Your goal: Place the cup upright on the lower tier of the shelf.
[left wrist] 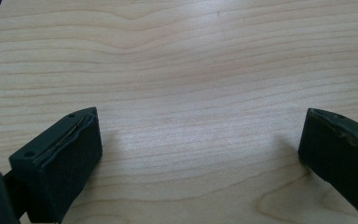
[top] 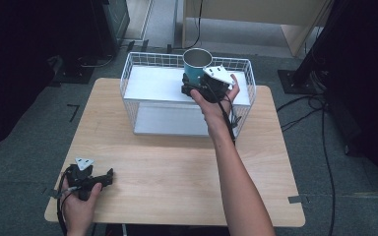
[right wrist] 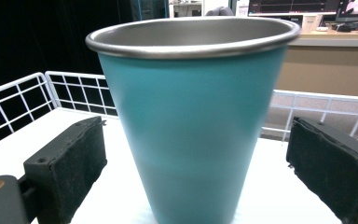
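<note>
black claws [top: 109,176], grey three-cornered plates, trailing black cables, bare forearms.

A pale wooden surface [top: 177,172] with rounded corners stands on grey floor. At its far edge rests a white wire basket rack [top: 142,78] with a flat white shelf on top; an upright teal metal cup [top: 197,66] stands on that shelf.

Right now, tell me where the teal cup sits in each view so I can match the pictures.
High view: teal cup upper centre, upright on the wire rack's top shelf, just ahead of the right gripper.
Left gripper view: not in it; bare wooden table.
Right gripper view: centre, between the open jaws.
Shared landmark: the rack's white wire rim.
</note>
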Demonstrator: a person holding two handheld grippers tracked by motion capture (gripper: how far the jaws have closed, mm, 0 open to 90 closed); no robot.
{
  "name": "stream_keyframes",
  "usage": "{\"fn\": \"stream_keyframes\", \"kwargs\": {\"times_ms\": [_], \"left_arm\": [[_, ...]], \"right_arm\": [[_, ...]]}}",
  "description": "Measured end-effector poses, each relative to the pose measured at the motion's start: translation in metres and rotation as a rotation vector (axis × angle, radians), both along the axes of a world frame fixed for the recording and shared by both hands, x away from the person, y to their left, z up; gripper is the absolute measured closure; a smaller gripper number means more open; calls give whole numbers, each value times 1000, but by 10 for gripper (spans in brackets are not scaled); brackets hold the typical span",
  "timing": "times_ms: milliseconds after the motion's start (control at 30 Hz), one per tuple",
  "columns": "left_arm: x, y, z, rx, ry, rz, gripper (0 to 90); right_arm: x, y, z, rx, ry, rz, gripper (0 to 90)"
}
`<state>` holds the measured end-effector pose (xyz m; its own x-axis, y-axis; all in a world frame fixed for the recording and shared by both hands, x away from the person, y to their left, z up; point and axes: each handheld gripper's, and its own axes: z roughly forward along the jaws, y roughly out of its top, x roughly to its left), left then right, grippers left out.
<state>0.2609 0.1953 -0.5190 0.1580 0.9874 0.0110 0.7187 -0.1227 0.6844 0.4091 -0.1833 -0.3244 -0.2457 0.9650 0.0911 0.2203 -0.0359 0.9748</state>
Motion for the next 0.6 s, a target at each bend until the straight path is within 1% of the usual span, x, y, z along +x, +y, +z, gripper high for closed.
{"fn": "stream_keyframes", "kwargs": {"times_ms": [233,600], "left_arm": [[0,0,0,0,1,1,0],[0,0,0,1,1,0,0]], "right_arm": [[-15,-8,-3,-4,-11,4,49],[-32,-15,-9,-6,-18,10,49]]}}
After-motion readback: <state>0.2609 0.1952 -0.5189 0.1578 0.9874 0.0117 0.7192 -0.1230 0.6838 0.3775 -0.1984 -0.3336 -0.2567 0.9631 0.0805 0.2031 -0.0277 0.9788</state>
